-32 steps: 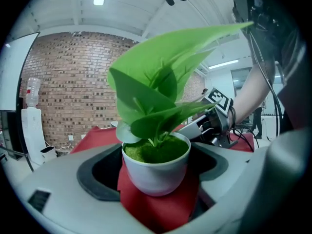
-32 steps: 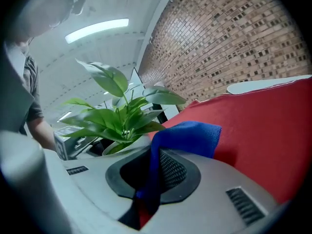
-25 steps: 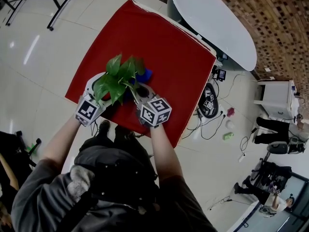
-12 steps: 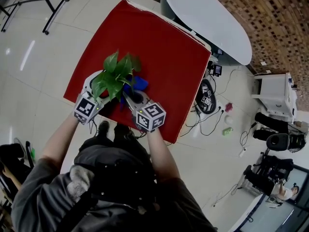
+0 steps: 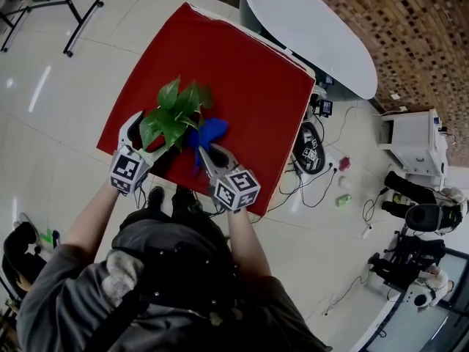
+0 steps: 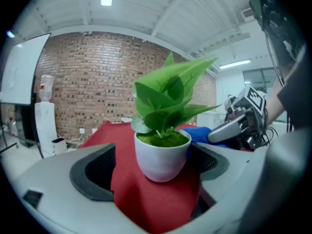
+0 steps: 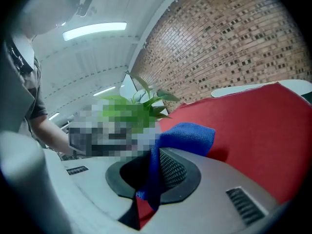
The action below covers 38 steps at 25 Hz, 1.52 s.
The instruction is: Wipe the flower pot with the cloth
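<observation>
Near the person's edge of the red surface (image 5: 242, 79), toward its left corner, stands the white flower pot (image 6: 162, 156), upright, with moss-green filling at its rim and a broad-leaved green plant (image 5: 174, 114) that hides it from above. The left claw (image 6: 153, 161) is spread wide with the pot between its jaws: red cover shows between the pot and the left pad, while the right pad lies right against the pot's side or just short of it; which, I cannot tell. Just beside the plant on the right is the blue cloth (image 5: 208, 132), bunched into a soft lump. The right claw (image 7: 150, 174) has its jaws nearly together on a hanging fold of that cloth, the rest bulging past the jaw tips toward the pot. Whether cloth and pot touch cannot be told. Beyond the surface's far corner stands a white oval table (image 5: 308, 28) on a pale tiled floor (image 5: 44, 86).
</observation>
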Each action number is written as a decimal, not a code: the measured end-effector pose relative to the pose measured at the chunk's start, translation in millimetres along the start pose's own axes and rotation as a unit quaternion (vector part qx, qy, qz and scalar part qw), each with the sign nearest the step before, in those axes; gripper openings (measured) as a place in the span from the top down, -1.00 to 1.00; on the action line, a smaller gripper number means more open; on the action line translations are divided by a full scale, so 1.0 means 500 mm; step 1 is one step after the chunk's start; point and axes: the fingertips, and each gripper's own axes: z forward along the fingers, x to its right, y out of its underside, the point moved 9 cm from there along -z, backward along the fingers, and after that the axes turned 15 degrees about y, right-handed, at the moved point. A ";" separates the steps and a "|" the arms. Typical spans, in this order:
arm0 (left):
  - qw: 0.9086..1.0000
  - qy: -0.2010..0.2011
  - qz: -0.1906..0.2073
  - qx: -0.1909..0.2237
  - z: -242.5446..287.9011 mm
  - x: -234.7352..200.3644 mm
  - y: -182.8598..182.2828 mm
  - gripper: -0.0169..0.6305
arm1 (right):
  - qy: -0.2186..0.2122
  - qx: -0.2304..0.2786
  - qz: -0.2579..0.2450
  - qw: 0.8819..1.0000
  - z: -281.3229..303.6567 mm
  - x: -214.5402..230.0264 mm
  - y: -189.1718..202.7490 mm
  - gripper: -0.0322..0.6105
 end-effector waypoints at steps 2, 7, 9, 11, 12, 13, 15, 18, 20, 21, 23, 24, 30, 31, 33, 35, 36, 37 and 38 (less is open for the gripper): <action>0.998 -0.034 -0.045 0.012 -0.023 0.027 -0.003 -0.55 | 0.014 0.007 0.003 1.000 -0.024 0.015 -0.007 0.71; 0.990 -0.113 -0.081 0.014 -0.006 0.100 -0.001 -0.56 | 0.035 0.017 0.011 0.999 -0.048 0.055 -0.022 0.71; 0.985 -0.137 -0.103 0.021 0.018 0.106 -0.005 -0.57 | 0.037 0.018 0.010 0.999 -0.046 0.065 -0.029 0.71; 0.981 -0.159 -0.111 0.030 0.043 0.109 -0.018 -0.57 | 0.033 0.018 0.006 0.999 -0.040 0.071 -0.036 0.71; 0.978 -0.173 -0.114 0.034 0.055 0.110 -0.025 -0.57 | 0.030 0.017 0.004 0.999 -0.035 0.073 -0.039 0.71; 0.974 -0.189 -0.121 0.037 0.067 0.108 -0.031 -0.57 | 0.026 0.016 0.001 1.000 -0.031 0.076 -0.040 0.71; 0.964 -0.224 -0.138 0.037 0.089 0.100 -0.035 -0.57 | 0.019 0.014 -0.003 1.000 -0.019 0.083 -0.043 0.71; 0.952 -0.265 -0.149 0.032 0.110 0.083 -0.036 -0.57 | 0.009 0.013 -0.007 1.000 -0.004 0.098 -0.044 0.71; 0.949 -0.278 -0.144 0.038 0.115 0.076 -0.039 -0.57 | 0.001 0.012 -0.008 1.000 0.003 0.113 -0.045 0.71; 0.949 -0.283 -0.138 0.038 0.117 0.076 -0.039 -0.57 | -0.004 0.011 -0.008 1.000 0.007 0.122 -0.046 0.71; 0.951 -0.285 -0.119 0.028 0.125 0.079 -0.037 -0.55 | -0.014 0.008 -0.008 1.000 0.015 0.142 -0.049 0.71; 0.953 -0.284 -0.107 0.019 0.129 0.080 -0.035 -0.55 | -0.020 0.006 -0.009 1.000 0.020 0.150 -0.052 0.71; 0.968 -0.241 -0.065 -0.008 0.115 0.064 -0.035 -0.53 | -0.053 -0.002 -0.027 0.998 0.063 0.142 -0.072 0.71; 0.972 -0.226 -0.056 -0.014 0.112 0.060 -0.036 -0.53 | -0.058 -0.003 -0.030 0.998 0.068 0.138 -0.076 0.71; 0.982 -0.182 -0.035 -0.025 0.107 0.049 -0.040 -0.53 | -0.067 -0.007 -0.036 0.997 0.081 0.131 -0.084 0.71; 0.991 -0.132 -0.014 -0.031 0.099 0.028 -0.044 -0.53 | -0.071 -0.009 -0.045 0.996 0.101 0.123 -0.096 0.71; 0.994 -0.108 -0.008 -0.032 0.093 0.015 -0.045 -0.53 | -0.071 -0.010 -0.047 0.996 0.112 0.119 -0.103 0.71; 0.996 -0.086 -0.007 -0.033 0.086 0.002 -0.044 -0.53 | -0.071 -0.011 -0.049 0.996 0.122 0.114 -0.108 0.71; 0.997 -0.064 -0.006 -0.034 0.079 -0.010 -0.044 -0.53 | -0.070 -0.011 -0.051 0.996 0.131 0.109 -0.112 0.71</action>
